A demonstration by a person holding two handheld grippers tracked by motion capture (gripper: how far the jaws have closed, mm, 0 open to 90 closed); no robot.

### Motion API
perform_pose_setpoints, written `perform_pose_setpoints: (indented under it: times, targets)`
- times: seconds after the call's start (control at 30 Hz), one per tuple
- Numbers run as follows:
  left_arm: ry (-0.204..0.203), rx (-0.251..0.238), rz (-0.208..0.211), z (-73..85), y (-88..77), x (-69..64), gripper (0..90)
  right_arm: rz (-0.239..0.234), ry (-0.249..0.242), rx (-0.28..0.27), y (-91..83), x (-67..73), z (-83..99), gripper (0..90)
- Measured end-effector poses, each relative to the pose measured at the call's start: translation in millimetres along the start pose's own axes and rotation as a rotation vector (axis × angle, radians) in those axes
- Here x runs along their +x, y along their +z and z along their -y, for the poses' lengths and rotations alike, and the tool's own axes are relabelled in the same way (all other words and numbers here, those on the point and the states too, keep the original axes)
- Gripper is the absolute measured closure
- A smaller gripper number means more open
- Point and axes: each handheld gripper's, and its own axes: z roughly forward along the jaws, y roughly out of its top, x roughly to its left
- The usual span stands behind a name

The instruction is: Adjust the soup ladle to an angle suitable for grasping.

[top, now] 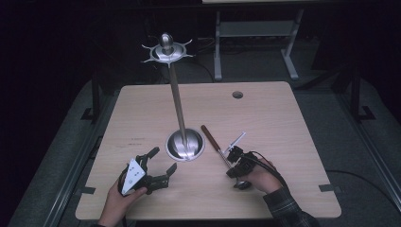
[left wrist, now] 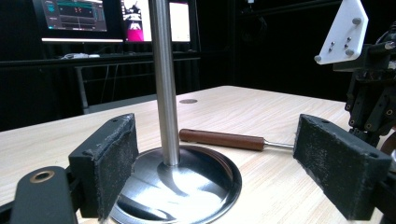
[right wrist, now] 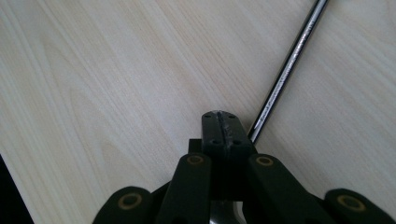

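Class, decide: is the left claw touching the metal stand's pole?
Apart. In the left gripper view, the left claw stands open, with the pole rising between its pads, clear gaps either side.

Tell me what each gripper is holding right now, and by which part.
The right gripper is shut on the utensil, on its metal shaft near the spoon end. The left gripper is open, holding nothing.

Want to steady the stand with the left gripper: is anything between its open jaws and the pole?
Nothing visible. The left gripper is open, and the pole rises straight ahead of the gap from its round base. The wooden-handled utensil lies beyond the base, right of the pole, not in the path.
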Motion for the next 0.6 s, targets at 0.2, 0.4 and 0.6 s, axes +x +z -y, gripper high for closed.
perform_pose_setpoints:
  times: [0.2, 0.4, 0.6]
  targets:
    - [0.000, 0.000, 0.000, 0.0, 0.0, 0.0, 13.3, 0.017, 0.005, 0.006, -0.8, -2.5, 1.3, 89.7]
    - [-0.001, 0.000, 0.000, 0.0, 0.0, 0.0, 13.3, 0.036, 0.014, 0.010, -1.6, -6.5, 2.9, 89.7]
    - [-0.001, 0.000, -0.001, 0.0, 0.0, 0.1, 13.3, 0.056, 0.021, 0.014, -3.2, -11.2, 3.9, 89.7]
